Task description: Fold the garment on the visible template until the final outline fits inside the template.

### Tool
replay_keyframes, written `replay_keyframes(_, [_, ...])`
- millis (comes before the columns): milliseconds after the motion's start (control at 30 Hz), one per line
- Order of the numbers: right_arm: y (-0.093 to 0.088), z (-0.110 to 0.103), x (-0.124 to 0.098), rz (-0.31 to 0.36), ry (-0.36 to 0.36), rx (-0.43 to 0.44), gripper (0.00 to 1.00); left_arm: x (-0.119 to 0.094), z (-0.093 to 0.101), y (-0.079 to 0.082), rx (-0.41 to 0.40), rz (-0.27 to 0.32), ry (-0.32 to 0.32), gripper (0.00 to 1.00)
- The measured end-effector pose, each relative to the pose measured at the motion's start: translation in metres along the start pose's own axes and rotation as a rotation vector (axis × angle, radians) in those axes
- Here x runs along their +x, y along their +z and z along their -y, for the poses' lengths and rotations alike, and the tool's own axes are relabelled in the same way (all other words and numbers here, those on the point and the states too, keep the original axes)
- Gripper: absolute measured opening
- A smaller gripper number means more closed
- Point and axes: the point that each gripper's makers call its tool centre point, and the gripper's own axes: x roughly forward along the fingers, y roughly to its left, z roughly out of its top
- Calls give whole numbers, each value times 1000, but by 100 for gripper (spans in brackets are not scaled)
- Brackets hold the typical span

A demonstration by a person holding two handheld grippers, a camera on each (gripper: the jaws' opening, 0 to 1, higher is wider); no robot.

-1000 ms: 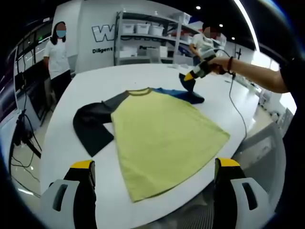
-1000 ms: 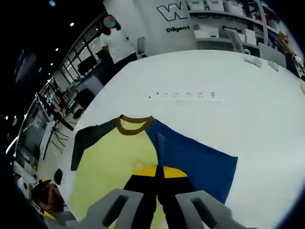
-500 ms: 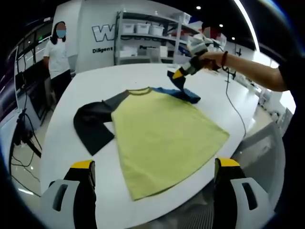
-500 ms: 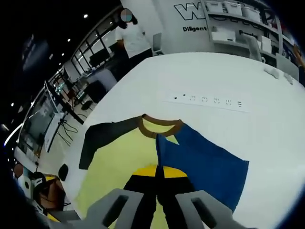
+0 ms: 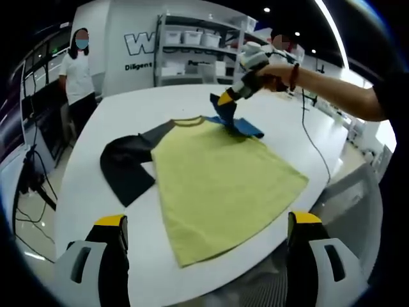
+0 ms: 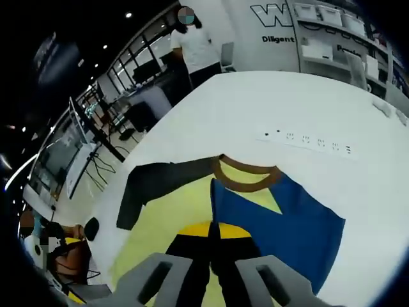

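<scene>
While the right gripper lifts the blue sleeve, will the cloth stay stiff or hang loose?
Probably loose: the blue sleeve bends and drapes from the right gripper. It seems light, since the closed jaws raise it by one pinch. The shirt lies flat, so it should follow the fold.

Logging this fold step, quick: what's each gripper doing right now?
Left gripper: open, holding nothing, above the table edge.
Right gripper: shut on the blue sleeve, lifting it over the shirt.

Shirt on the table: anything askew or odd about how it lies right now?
The shirt lies lopsided: the dark sleeve is spread flat, while the blue sleeve is lifted and folded in, pinched by the right gripper. That looks like mid-fold, not damage.
</scene>
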Motion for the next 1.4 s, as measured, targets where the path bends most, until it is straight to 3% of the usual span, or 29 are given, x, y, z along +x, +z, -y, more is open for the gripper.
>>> replay_keyframes(1033, [8,-63,41,-37,20,-124,0,1,-1,-1,-7,-2,2,99])
replay_keyframes(1400, [5,-96,54,-45,51,-171,0,0,-5,-5,-18,-3,1,99])
